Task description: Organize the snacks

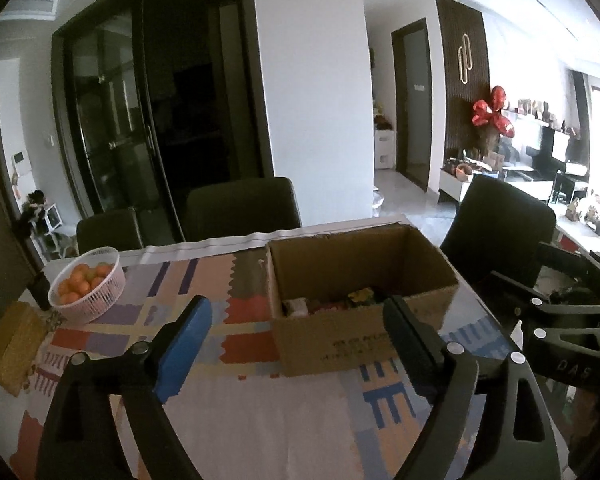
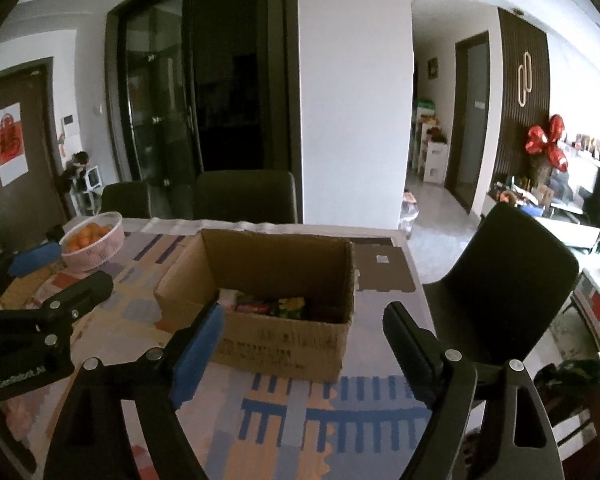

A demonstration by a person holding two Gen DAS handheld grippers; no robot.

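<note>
I hold both the left gripper (image 1: 296,336) and right gripper (image 2: 300,340) with fingers spread and empty above the patterned surface (image 2: 340,408). Packaged snacks (image 2: 272,306) lie inside the open brown cardboard box (image 2: 284,344); this fits either sorting's beginning or its end.

cardboard box (image 2: 276,336): top open, snack packets low inside, walls tall | table (image 2: 300,420) in front of box: bare patterned cloth | fruit basket (image 1: 90,292) stands well left of box | chairs (image 1: 242,208) line far edge | both jaws spread, empty
</note>
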